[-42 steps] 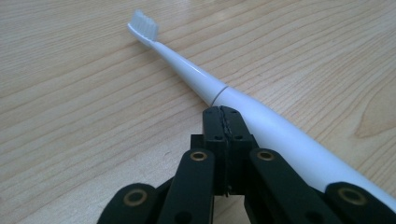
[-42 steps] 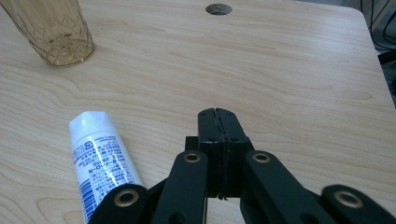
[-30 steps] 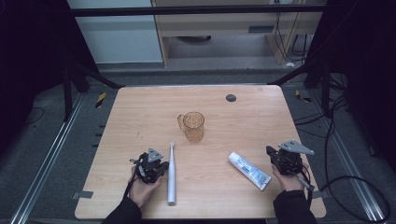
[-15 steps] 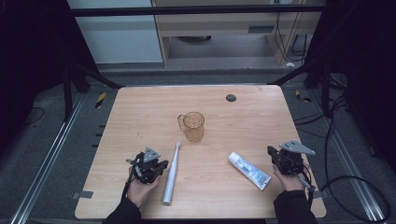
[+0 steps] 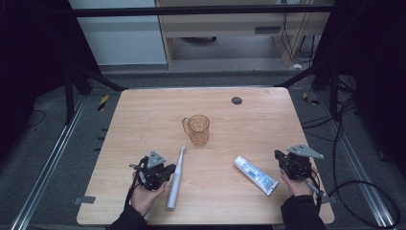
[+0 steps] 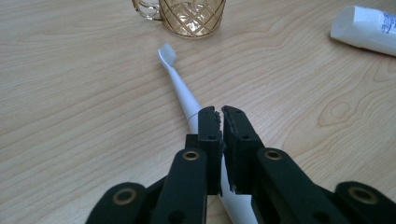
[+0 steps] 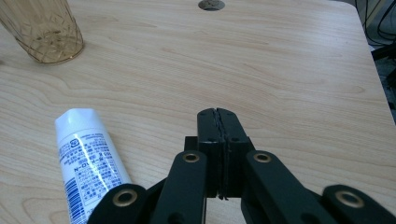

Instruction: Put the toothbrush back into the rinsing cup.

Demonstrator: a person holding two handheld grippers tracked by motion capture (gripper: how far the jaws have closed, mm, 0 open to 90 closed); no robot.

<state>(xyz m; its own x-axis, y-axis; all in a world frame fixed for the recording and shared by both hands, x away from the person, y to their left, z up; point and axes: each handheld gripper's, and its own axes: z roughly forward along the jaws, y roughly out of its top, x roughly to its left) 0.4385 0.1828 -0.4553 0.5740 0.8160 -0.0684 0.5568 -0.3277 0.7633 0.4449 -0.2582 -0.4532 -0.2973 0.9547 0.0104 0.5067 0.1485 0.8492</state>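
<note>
In the left gripper view the left gripper has its jaws nearly together, a thin slit between them, poised over the white toothbrush. The handle runs beneath the jaws and its lower end is cut off at the bottom edge; whether the jaws touch it cannot be told. The brush head points toward the amber glass mug, whose upper part is cropped by the top of the view. A white toothpaste tube is clipped at the right edge.

The right gripper has its jaws pressed flat together with nothing between them, above bare bench. Just beside it lies the tube, its label print (small blue text) too fine to read and its lower end out of frame.

From the high view, the left gripper sits beside the toothbrush near the bench's front edge, the right gripper near the front right, the tube between them. The person's forearms are cut off at the bottom. A small dark disc lies well apart, near the far edge.
</note>
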